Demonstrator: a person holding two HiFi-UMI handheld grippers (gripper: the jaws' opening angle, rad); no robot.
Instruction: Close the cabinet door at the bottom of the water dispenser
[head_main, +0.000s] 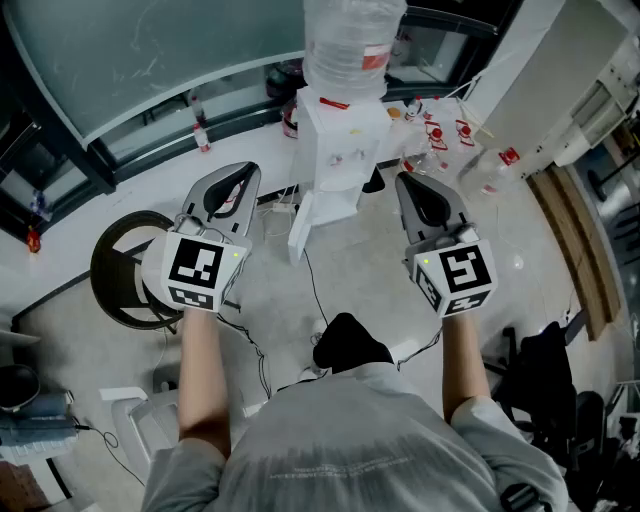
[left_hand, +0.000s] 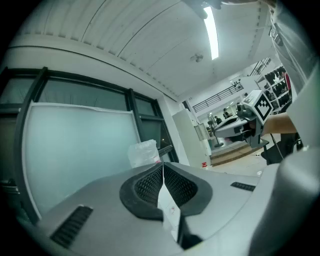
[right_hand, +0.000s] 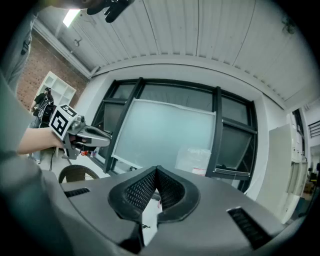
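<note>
The white water dispenser (head_main: 345, 150) stands straight ahead on the floor with a clear bottle (head_main: 350, 40) on top. Its white bottom cabinet door (head_main: 300, 228) hangs open, swung out toward me on the dispenser's left side. My left gripper (head_main: 243, 176) is held level to the left of the door, shut and empty. My right gripper (head_main: 410, 186) is level to the right of the dispenser, also shut and empty. In the left gripper view the pads (left_hand: 150, 184) meet, with the bottle (left_hand: 144, 152) beyond. The right gripper view shows closed pads (right_hand: 170, 187) and the bottle (right_hand: 194, 160).
A round dark chair (head_main: 125, 270) stands at the left. Several plastic bottles (head_main: 440, 135) lie right of the dispenser. Cables (head_main: 315, 290) run across the floor toward me. Wooden boards (head_main: 570, 240) and a black bag (head_main: 545, 370) are at the right. A glass wall (head_main: 150, 50) stands behind.
</note>
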